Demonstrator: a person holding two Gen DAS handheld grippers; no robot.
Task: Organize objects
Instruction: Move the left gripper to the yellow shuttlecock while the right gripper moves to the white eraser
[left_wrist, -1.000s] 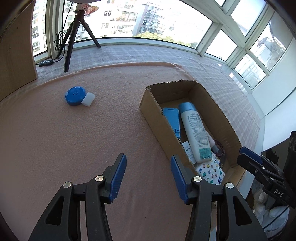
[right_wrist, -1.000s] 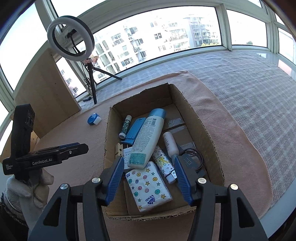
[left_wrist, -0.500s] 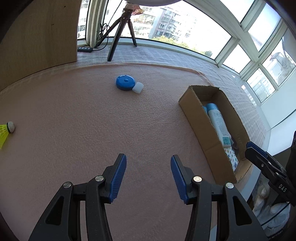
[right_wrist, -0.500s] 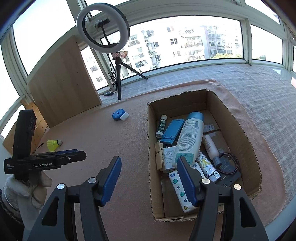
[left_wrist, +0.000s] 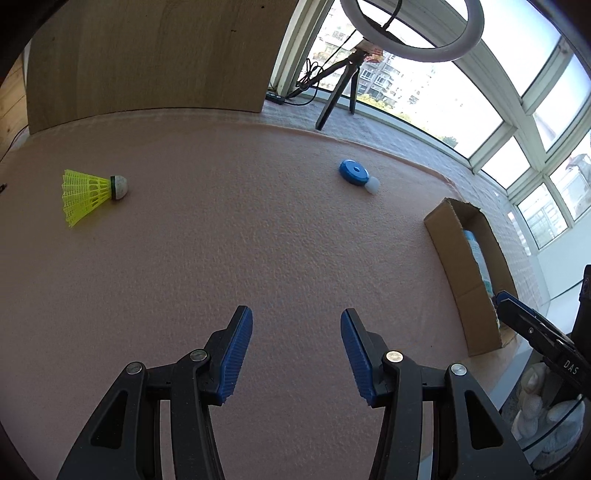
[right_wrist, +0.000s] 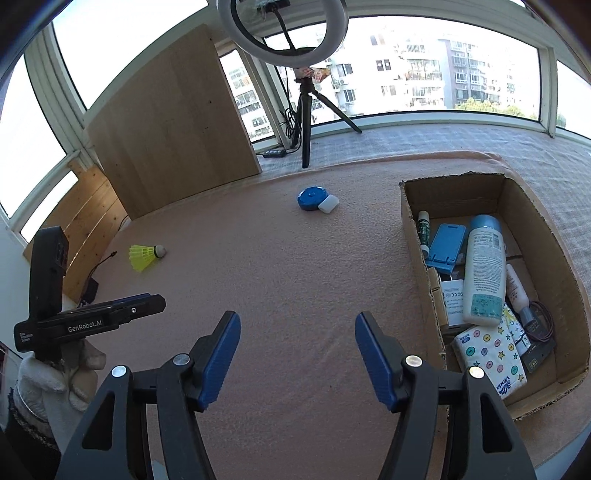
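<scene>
In cardboard box (right_wrist: 546, 236), lotion bottle (right_wrist: 484, 269), blue phone stand (right_wrist: 445, 247), tissue pack (right_wrist: 487, 358)

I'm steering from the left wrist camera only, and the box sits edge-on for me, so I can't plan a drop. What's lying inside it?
Observer: A blue phone stand lies at the left of the cardboard box, beside a white bottle.
Operator: What's at the near end?
Observer: A star-patterned tissue pack fills the near end.
Operator: Is the right gripper free?
Observer: Yes, the right gripper is open and empty, over the pink mat.
</scene>
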